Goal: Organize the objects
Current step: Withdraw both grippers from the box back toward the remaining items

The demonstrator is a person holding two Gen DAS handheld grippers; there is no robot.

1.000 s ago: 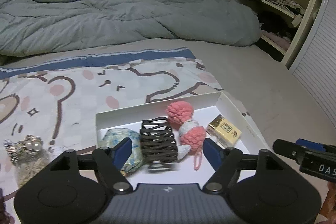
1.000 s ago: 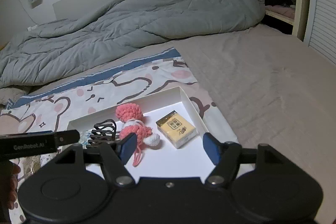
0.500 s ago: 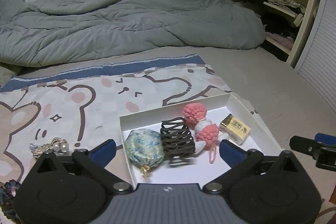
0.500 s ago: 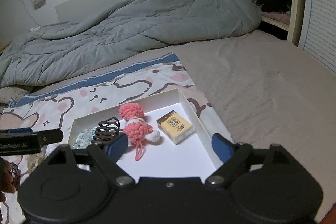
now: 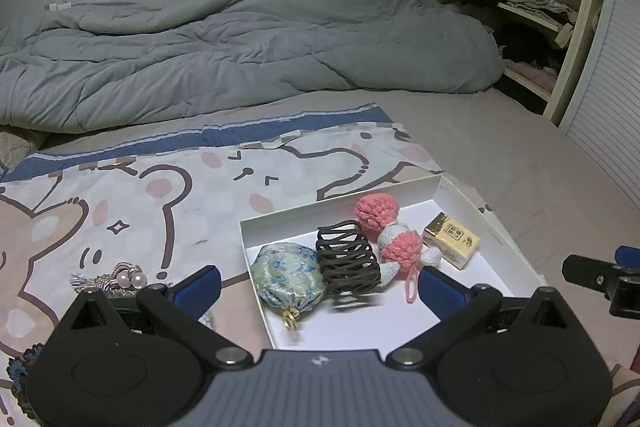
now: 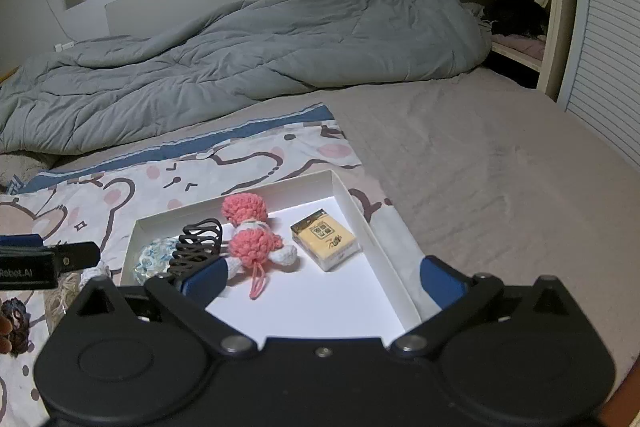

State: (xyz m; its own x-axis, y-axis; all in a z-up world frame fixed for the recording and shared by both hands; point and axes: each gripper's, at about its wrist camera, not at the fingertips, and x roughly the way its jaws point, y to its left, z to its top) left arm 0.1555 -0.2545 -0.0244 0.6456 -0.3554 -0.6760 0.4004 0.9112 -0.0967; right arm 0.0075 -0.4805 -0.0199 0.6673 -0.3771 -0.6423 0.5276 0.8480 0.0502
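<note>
Left wrist view shows our left gripper spread wide with nothing between its fingers, poised above the near edge of the white tray. Our right gripper has jaws that are opening, also empty.

Inside the tray lie a blue brocade pouch, a dark claw hair clip, a pink crochet doll and a small yellow box, packed close, the first three touching.

Outside the tray, on the bear-print cloth, waits a pearl hair tie just left of our left fingers. We judge it light, limp and knotted; the pearls would slip, so we would pinch the braided cord beside them.

The tray's thin card wall looks easy to dent or push, so we should come over it from above. Its front half is bare, giving room to drop things; the cloth to the left lies open too.
</note>
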